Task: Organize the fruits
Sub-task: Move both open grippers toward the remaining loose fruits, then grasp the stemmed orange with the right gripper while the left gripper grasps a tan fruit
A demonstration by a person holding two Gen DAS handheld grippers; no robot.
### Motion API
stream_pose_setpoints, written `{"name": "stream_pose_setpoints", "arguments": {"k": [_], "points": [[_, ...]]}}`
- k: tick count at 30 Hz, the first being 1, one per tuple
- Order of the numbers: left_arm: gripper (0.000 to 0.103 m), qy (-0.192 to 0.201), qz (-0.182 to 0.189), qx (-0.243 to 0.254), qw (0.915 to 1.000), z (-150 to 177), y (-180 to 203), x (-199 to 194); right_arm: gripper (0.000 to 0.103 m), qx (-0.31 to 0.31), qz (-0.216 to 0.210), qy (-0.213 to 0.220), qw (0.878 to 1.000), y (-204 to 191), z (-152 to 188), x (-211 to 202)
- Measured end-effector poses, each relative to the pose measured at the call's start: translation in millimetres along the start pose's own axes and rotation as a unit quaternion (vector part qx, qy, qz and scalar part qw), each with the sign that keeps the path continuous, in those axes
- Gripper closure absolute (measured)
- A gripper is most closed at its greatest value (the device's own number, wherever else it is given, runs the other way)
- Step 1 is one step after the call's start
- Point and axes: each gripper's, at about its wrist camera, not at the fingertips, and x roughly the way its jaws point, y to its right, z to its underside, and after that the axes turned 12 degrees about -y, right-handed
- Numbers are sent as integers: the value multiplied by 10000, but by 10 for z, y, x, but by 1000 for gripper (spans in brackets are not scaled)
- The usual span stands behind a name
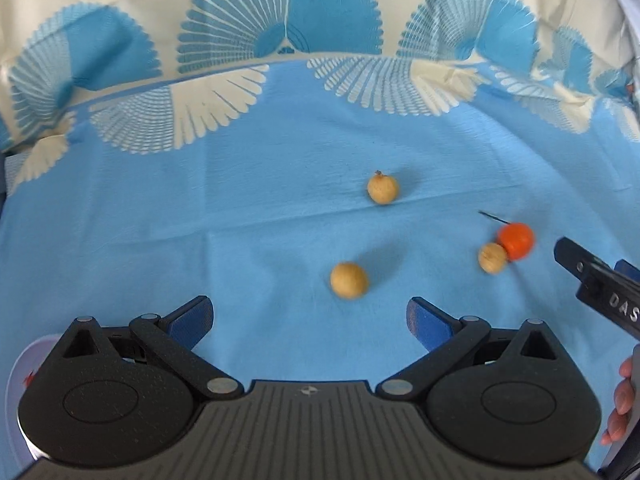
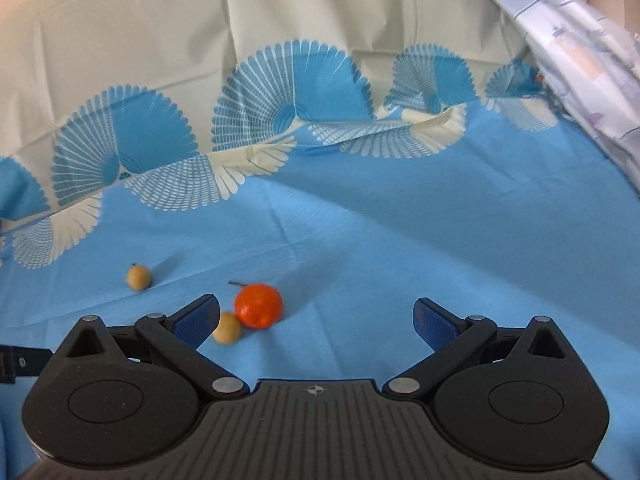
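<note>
Three tan round fruits lie on the blue cloth: a near one [image 1: 349, 281], a far one with a stem [image 1: 383, 188], and a right one [image 1: 492, 258] touching an orange-red fruit [image 1: 516, 241]. My left gripper [image 1: 310, 320] is open, just behind the near tan fruit. In the right wrist view the orange-red fruit [image 2: 259, 306] and its tan neighbour [image 2: 227, 328] sit beside the left finger of my open right gripper [image 2: 318, 320]. The far tan fruit [image 2: 139, 277] lies further left. The right gripper's finger [image 1: 592, 276] shows at the left view's right edge.
A blue tablecloth [image 1: 240, 220] with white fan patterns covers the surface and rises as a backdrop behind. A white plate [image 1: 18, 380] peeks out at the lower left under my left gripper. A person's hand [image 1: 620, 400] holds the right gripper. A pale patterned fabric [image 2: 580, 60] hangs at the right.
</note>
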Motion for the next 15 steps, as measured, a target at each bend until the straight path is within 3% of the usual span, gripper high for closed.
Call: {"name": "stream_pose_setpoints", "arguments": {"k": [5, 8, 10, 14, 15], "points": [[0, -175, -59, -36, 9998, -201, 30, 365, 2, -144, -118, -345, 9992, -164, -199, 524], [0, -390, -81, -24, 9992, -251, 4, 519, 11, -358, -69, -610, 9975, -249, -215, 763], [0, -477, 129, -32, 9988, -268, -53, 561, 17, -362, 65, -595, 9976, -228, -197, 783], [1, -255, 268, -233, 9990, -268, -144, 501, 27, -495, 63, -657, 9966, -195, -116, 688], [5, -211, 320, -228, 9990, -281, -146, 475, 30, -565, 90, -643, 9963, -204, -92, 671]]}}
